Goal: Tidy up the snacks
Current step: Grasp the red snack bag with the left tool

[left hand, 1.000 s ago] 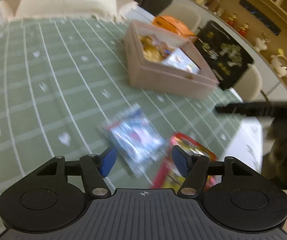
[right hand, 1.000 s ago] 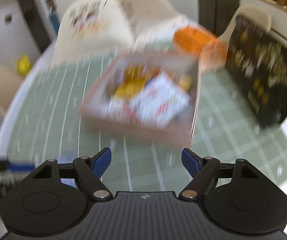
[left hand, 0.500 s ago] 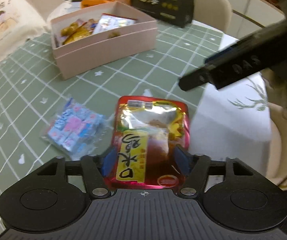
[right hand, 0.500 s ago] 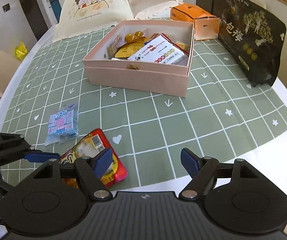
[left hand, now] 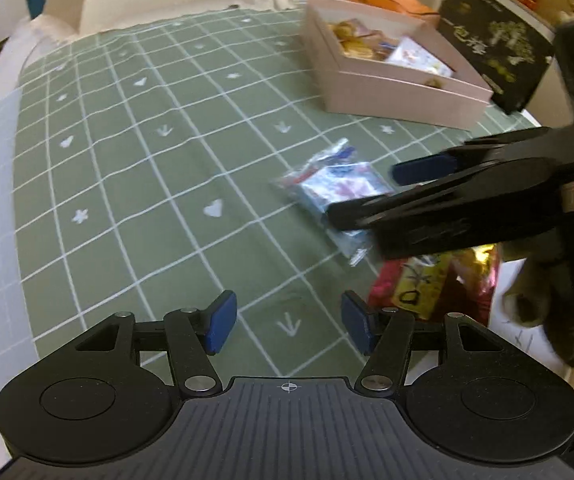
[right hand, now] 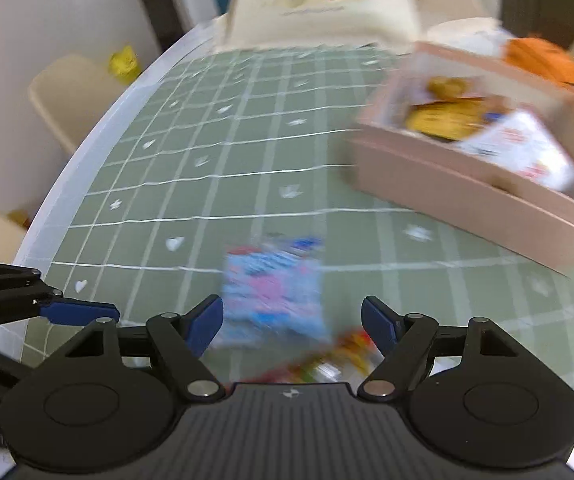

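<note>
Snacks lay loose, so we aimed the empty, wide-open right gripper point(right hand: 292, 322) at the blue-and-pink plastic candy packet point(right hand: 273, 292), the left gripper point(left hand: 288, 322) open and empty too, for the pink cardboard box point(right hand: 467, 188).

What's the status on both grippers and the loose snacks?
Left gripper open, empty. Right gripper open over blue packet. Red packet beside it. Nothing blocking.

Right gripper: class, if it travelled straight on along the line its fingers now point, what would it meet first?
Most likely the blue snack packet, lying on the green tablecloth directly ahead of the open right gripper. The pink box sits farther off to the right. Motion blur makes depth uncertain.
</note>
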Demonstrator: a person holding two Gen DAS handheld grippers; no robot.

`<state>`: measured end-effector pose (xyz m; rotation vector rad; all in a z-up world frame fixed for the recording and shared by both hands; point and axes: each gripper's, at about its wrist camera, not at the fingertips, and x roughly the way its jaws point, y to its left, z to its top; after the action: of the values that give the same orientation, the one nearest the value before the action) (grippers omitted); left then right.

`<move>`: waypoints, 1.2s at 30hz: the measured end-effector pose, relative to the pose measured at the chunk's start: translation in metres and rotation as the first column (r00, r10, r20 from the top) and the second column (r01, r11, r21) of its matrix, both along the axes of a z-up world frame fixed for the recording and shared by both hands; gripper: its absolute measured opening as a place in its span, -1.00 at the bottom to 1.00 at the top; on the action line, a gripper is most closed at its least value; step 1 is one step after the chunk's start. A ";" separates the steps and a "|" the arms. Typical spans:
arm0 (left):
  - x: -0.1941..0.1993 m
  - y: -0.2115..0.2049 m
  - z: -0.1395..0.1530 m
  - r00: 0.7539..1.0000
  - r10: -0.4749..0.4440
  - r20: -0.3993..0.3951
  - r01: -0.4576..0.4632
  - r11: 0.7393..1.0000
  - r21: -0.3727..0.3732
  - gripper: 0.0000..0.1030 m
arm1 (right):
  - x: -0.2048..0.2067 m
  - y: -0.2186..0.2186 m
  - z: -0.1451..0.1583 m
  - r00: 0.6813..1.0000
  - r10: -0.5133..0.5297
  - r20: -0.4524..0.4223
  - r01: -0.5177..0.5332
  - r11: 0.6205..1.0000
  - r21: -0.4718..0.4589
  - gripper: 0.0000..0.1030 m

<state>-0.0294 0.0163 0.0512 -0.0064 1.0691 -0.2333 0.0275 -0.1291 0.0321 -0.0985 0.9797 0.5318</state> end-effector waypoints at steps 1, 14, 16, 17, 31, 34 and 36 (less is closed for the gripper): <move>0.000 -0.001 -0.001 1.000 -0.001 -0.003 0.001 1.000 0.000 0.23 | 0.003 0.013 -0.005 1.000 0.025 0.002 -0.025 0.999 -0.020 0.49; 0.007 -0.016 -0.012 0.998 -0.061 -0.026 0.060 0.998 -0.032 0.23 | 0.021 -0.046 -0.011 0.990 -0.123 0.073 0.134 0.977 -0.165 0.21; 0.012 -0.018 -0.013 0.997 -0.067 -0.025 0.066 0.997 -0.049 0.22 | 0.012 -0.070 -0.006 0.985 -0.160 0.070 0.168 0.975 -0.146 0.23; 0.014 -0.018 -0.014 0.997 -0.068 -0.025 0.067 0.995 -0.068 0.22 | 0.005 -0.080 -0.002 0.982 -0.172 0.071 0.181 0.974 -0.138 0.23; 0.050 -0.038 -0.028 0.982 -0.188 -0.031 0.170 0.936 -0.307 0.08 | -0.068 -0.100 -0.008 0.969 -0.186 -0.164 0.196 0.980 0.047 -0.62; 0.052 -0.037 -0.030 0.975 -0.212 -0.060 0.176 0.913 -0.368 -0.02 | -0.065 -0.102 -0.007 0.968 -0.194 -0.157 0.202 0.979 0.038 -0.65; 0.051 -0.037 -0.035 0.968 -0.230 -0.099 0.163 0.880 -0.446 -0.02 | -0.065 -0.099 -0.007 0.972 -0.190 -0.140 0.195 0.980 0.027 -0.65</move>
<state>0.0212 -0.0208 0.0159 -0.3241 1.1487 -0.6644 -0.0379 -0.2285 0.0247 0.0699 1.0988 0.3827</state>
